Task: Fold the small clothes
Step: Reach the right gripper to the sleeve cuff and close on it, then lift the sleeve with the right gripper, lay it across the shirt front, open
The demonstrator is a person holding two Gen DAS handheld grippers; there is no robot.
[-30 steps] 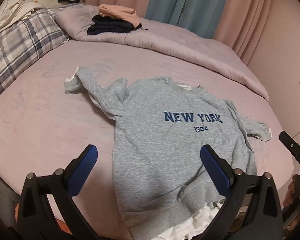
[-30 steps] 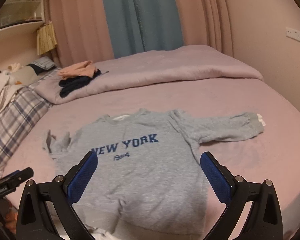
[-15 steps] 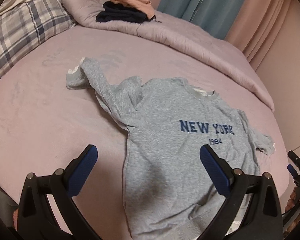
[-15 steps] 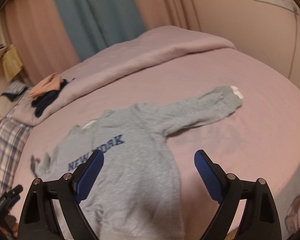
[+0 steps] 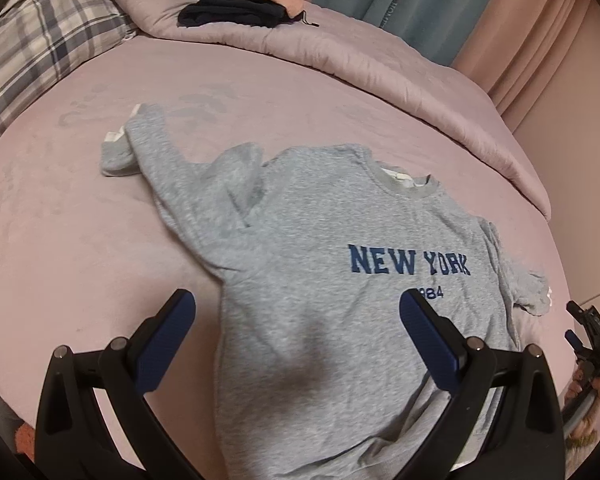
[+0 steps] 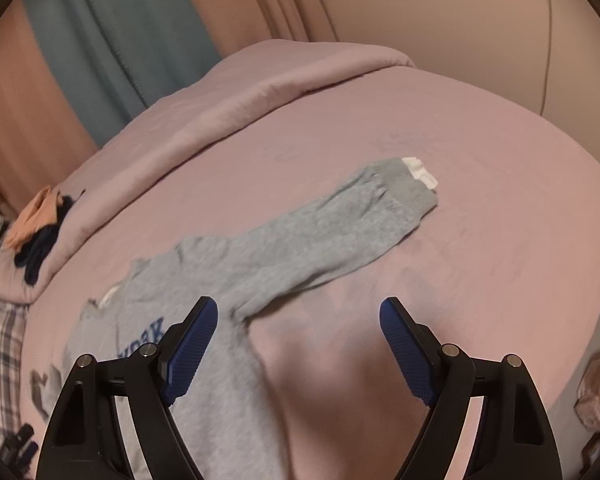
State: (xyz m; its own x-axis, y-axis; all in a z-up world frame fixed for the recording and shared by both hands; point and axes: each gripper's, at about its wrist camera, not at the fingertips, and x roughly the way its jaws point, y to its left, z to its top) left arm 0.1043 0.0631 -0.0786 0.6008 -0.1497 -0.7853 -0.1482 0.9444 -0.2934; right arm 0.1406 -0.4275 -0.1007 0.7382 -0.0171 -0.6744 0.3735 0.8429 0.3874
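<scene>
A grey sweatshirt [image 5: 332, 248] with blue "NEW YORK 1984" lettering lies face up on the pink bed. Its left sleeve [image 5: 160, 168] stretches toward the upper left, bunched near the shoulder. In the right wrist view its right sleeve [image 6: 340, 224] lies stretched out, with a white cuff at its end. My left gripper [image 5: 296, 340] is open and empty, above the shirt's lower body. My right gripper [image 6: 298, 340] is open and empty, above the armpit of the right sleeve.
A folded pink quilt [image 5: 340, 52] lies across the back of the bed with dark and peach clothes [image 5: 240, 4] on it. A plaid pillow [image 5: 32, 48] is at the far left. Curtains [image 6: 112, 36] and a wall stand behind.
Both grippers have moved forward and lower over the shirt. The left view has shifted toward the left sleeve, the right view toward the right sleeve. The sweatshirt has not moved.
</scene>
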